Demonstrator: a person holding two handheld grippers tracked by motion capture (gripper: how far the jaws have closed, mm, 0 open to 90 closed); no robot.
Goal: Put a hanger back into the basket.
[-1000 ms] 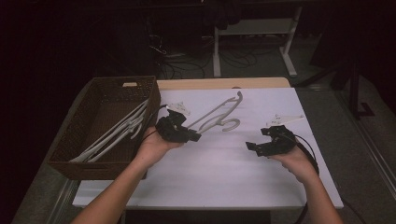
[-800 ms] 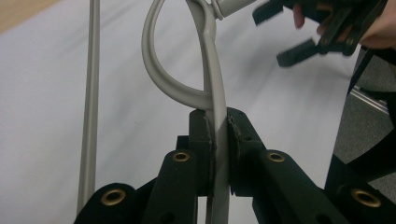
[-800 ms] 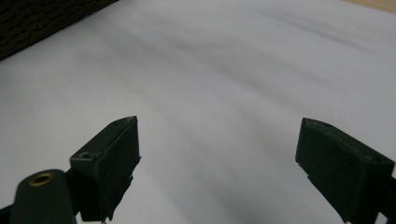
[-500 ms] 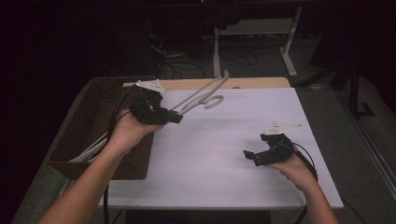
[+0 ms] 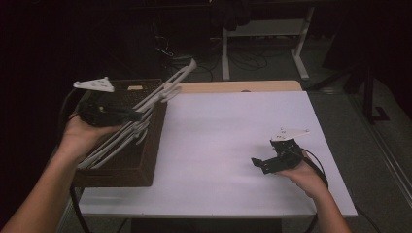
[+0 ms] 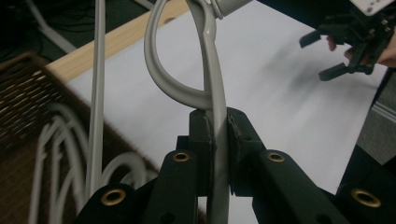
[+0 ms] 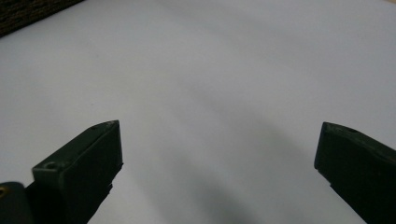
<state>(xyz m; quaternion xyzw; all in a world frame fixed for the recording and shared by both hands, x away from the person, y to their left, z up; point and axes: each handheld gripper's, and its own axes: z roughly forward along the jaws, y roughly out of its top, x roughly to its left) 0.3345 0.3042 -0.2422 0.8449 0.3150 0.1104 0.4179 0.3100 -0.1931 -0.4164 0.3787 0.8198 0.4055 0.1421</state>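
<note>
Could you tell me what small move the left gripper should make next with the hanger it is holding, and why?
Probably lower it. The left gripper is shut on the white hanger, which hangs tilted over the brown basket where other hangers already lie. Easing it down among them before opening seems sensible. The right gripper stands open over the white table, empty.
</note>
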